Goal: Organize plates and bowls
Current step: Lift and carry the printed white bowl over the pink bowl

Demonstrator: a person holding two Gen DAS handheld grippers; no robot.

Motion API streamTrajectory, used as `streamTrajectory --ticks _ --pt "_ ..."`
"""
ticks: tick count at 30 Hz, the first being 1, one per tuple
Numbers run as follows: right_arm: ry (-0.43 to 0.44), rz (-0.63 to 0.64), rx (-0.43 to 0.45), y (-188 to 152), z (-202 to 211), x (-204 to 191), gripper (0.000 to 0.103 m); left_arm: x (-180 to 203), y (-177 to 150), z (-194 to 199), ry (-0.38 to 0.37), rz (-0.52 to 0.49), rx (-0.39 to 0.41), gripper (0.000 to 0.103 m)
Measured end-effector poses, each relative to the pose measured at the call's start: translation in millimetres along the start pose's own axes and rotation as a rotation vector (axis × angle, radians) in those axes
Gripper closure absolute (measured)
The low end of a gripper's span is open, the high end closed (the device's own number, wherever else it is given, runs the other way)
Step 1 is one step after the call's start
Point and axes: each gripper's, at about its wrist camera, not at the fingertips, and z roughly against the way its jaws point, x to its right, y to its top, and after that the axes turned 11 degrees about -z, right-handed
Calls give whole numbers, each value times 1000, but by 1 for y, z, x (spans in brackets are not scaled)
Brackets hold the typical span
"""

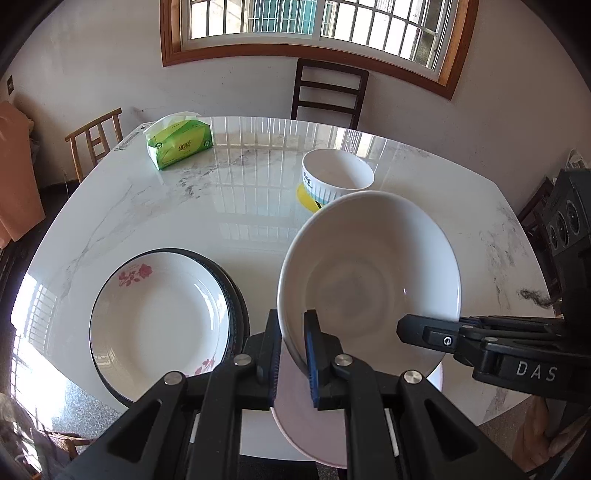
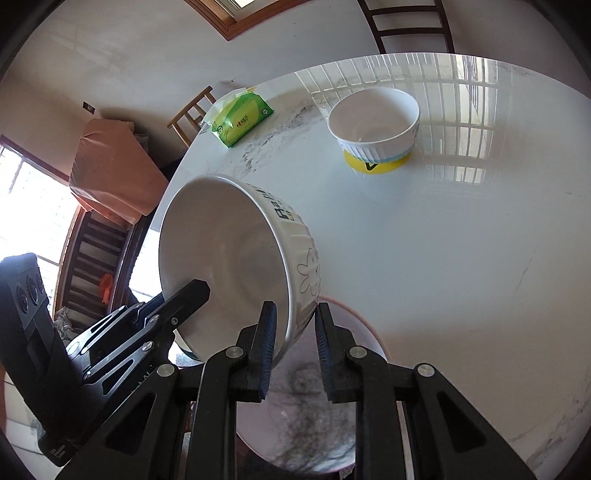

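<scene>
Your left gripper (image 1: 291,354) is clamped on the near rim of a white bowl (image 1: 369,273), which hangs tilted above the white marble table (image 1: 240,206). Your right gripper (image 2: 293,347) pinches the same bowl (image 2: 229,258) at its opposite rim, one pad inside and the wall between the pads, with only a narrow gap; the ribbed outer wall bears lettering and a drawn flower. Directly beneath the bowl lies a pale plate (image 2: 306,424). To the left of the left gripper rests a stack of dark-rimmed plates (image 1: 162,325), the top one with red roses. Ahead of both grippers, a second ribbed bowl (image 1: 337,175) stands on a yellow disc (image 2: 376,162). Farther ahead and left sits a green tissue pack (image 1: 181,142). Beyond the table's far edge stand a dark chair (image 1: 328,94) and a light wooden chair (image 1: 96,136), against a white wall under a wood-framed barred window (image 1: 314,22).
</scene>
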Motion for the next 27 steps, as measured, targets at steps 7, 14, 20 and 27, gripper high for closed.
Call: streamTrajectory --ticks 7,14,20,27 --pt "9 -20 -25 -26 4 15 83 14 -24 4 -32 -14 -44 90" --pt "10 -35 -49 -44 2 25 83 23 -41 8 -37 -19 -74 90" --pt "8 -32 -56 -53 4 28 83 26 -48 11 -43 -20 -94 90" --pt "5 -42 -75 -59 1 33 83 29 -54 10 -48 -18 -118 90"
